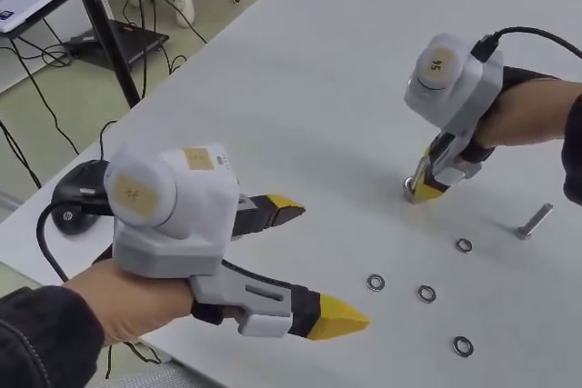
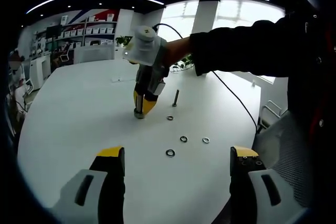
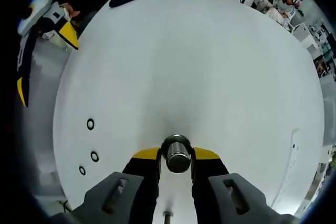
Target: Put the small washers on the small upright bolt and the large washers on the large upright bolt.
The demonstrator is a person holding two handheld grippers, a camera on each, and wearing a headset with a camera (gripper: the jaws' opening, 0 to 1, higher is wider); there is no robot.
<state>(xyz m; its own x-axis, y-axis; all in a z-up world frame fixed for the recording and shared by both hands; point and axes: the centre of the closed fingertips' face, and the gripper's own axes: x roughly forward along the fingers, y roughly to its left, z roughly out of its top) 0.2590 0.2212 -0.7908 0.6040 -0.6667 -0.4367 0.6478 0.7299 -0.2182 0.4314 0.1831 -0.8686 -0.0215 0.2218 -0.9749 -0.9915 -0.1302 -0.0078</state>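
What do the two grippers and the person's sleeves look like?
Both the left gripper and right gripper have pale grey housings, black jaws tipped yellow, and round tan stickers, the right's marked 15. Black cables trail behind. The sleeves are dark.

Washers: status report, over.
Left gripper open, idle. Right gripper shut on bolt. Four washers loose on table, nothing blocking.

Left gripper (image 1: 314, 261) held level over the desk's near left edge, jaws spread wide; right gripper (image 1: 420, 191) toward the right edge, tipped steeply down, jaws clamped on a bolt (image 3: 177, 154).
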